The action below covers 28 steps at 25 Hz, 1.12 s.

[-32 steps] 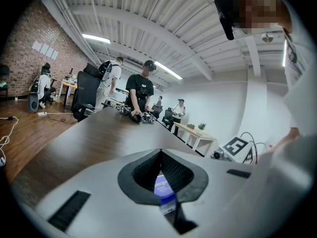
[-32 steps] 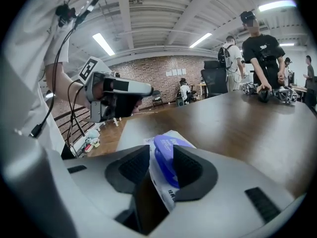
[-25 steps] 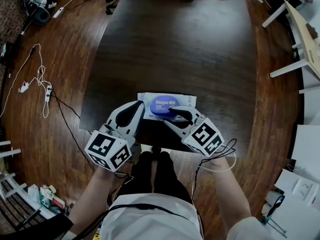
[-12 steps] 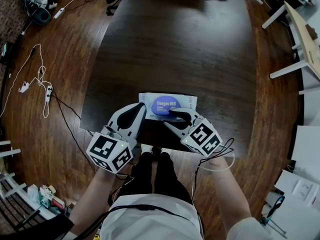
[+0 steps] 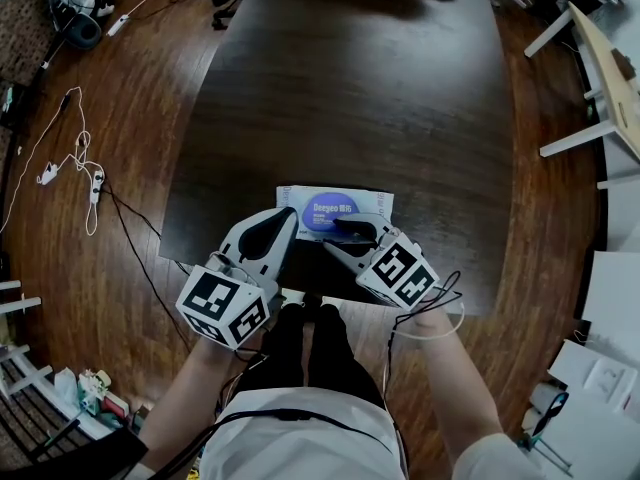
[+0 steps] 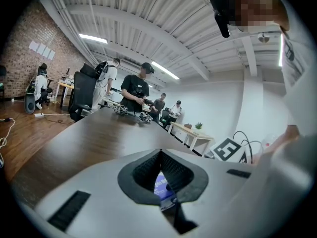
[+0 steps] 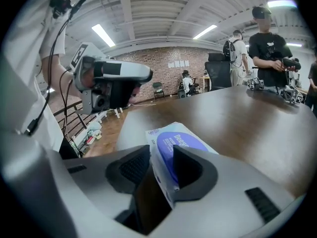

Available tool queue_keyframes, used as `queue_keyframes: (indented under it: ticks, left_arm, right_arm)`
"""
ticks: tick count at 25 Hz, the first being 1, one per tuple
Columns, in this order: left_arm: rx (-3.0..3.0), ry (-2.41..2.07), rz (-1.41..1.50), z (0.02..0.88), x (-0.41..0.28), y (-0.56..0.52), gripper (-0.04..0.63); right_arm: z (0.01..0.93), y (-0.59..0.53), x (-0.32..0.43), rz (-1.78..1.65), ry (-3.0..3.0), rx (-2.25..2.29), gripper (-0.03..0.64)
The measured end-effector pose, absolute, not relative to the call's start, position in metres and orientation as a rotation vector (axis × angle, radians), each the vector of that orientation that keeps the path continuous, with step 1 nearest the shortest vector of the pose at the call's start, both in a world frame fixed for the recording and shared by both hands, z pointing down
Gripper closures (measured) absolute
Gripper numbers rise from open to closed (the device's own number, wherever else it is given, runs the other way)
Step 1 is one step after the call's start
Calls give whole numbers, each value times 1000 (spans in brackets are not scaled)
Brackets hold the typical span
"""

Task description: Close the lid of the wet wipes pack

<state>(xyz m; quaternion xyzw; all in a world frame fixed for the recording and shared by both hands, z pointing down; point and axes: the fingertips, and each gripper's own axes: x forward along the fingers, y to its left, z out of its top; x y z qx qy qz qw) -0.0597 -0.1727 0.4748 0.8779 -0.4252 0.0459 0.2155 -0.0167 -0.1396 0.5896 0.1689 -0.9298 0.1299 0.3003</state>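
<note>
The wet wipes pack (image 5: 335, 206), white with a blue oval lid lying flat, rests near the front edge of the dark table (image 5: 350, 88). My right gripper (image 5: 338, 234) reaches onto its near side; in the right gripper view (image 7: 161, 155) the pack (image 7: 173, 143) fills the narrow gap between the jaws, which are shut on its edge. My left gripper (image 5: 290, 214) is at the pack's left end, tips together. In the left gripper view (image 6: 160, 152) the jaws meet, and the blue label (image 6: 162, 185) shows through the hollow behind them.
Cables and a power strip (image 5: 80, 168) lie on the wooden floor to the left. White furniture (image 5: 600, 88) stands to the right. Several people (image 6: 136, 90) stand at the table's far end with other gear.
Both grippers have drawn slightly nearer to me, the right one shifting a little left over the lid. The pack has stayed in place.
</note>
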Motion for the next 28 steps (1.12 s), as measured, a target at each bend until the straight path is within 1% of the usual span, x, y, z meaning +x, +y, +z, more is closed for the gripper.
queue_keyframes:
  ticks: [28]
  left_arm:
    - [2409, -1168, 120, 482, -70, -185, 593]
  right_arm:
    - [606, -141, -23, 359, -2346, 410, 486]
